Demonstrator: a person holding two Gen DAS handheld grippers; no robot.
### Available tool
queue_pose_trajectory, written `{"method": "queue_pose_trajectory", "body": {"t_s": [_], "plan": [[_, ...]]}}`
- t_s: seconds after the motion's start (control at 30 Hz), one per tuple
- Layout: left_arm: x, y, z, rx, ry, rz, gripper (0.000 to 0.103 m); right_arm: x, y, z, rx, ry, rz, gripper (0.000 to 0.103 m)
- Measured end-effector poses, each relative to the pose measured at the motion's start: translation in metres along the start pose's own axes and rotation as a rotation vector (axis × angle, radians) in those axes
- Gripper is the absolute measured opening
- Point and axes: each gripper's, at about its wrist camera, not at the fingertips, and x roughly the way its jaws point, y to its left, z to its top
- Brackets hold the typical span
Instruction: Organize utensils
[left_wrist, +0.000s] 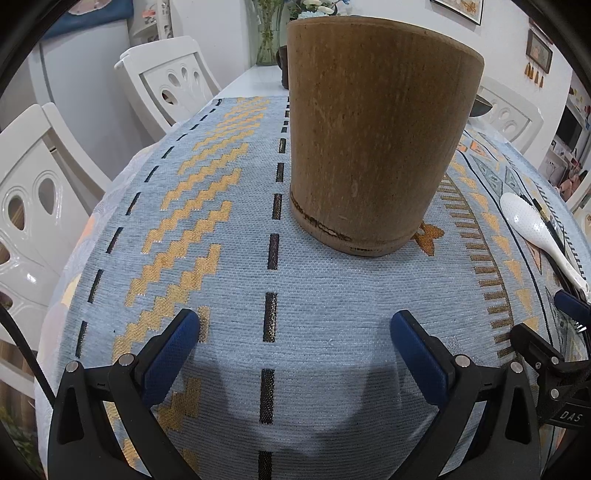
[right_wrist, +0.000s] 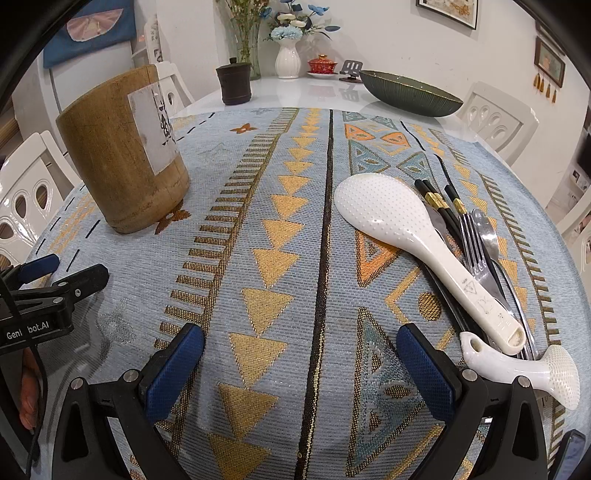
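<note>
A tall brown bamboo holder (left_wrist: 376, 133) (right_wrist: 122, 151) stands upright on the patterned blue cloth. My left gripper (left_wrist: 295, 325) is open just in front of it, empty. My right gripper (right_wrist: 301, 343) is open too, with nothing between its fingers. To its right lies a pile of utensils: a white rice paddle (right_wrist: 413, 240) (left_wrist: 535, 229), a second white paddle (right_wrist: 524, 369) crosswise at the near end, black chopsticks (right_wrist: 439, 206), a fork (right_wrist: 474, 243) and a metal spoon (right_wrist: 487, 232). The left gripper's body (right_wrist: 55, 291) shows at the left edge of the right wrist view.
White chairs (left_wrist: 170, 81) (right_wrist: 495, 114) line both sides of the table. At the far end stand a dark green bowl (right_wrist: 410, 92), a dark lidded jar (right_wrist: 233, 83), a white vase of flowers (right_wrist: 287, 59) and a red lidded cup (right_wrist: 322, 64).
</note>
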Motion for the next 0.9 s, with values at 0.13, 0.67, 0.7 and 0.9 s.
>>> {"method": "queue_pose_trajectory", "body": {"t_s": [0.13, 0.67, 0.7, 0.9], "plan": [[0.000, 0.000, 0.000, 0.000, 0.000, 0.000, 0.103, 0.000, 0.000, 0.000, 0.000, 0.000, 0.000, 0.103], [0.006, 0.002, 0.007, -0.025, 0.027, 0.020, 0.103, 0.001, -0.003, 0.002, 0.016, 0.006, -0.006, 0.103], [0.007, 0.002, 0.008, -0.023, 0.032, 0.020, 0.103, 0.000, -0.001, 0.001, 0.027, 0.014, -0.012, 0.103], [0.009, 0.006, 0.010, 0.005, 0.063, -0.014, 0.103, -0.003, -0.001, 0.001, 0.062, 0.119, -0.036, 0.103]]}}
